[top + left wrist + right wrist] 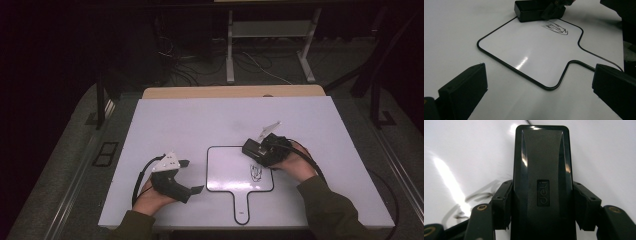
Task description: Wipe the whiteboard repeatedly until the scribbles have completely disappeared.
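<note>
The black whiteboard eraser [541, 185] is clamped across its width between the jaws of the right gripper [261, 150], its long axis running straight out from them. It is set on the small handled whiteboard [227, 172], and the scribbled marker drawing [256, 172] lies just near of it. The left gripper [192, 176] is held wide and empty, left of the board.
</note>
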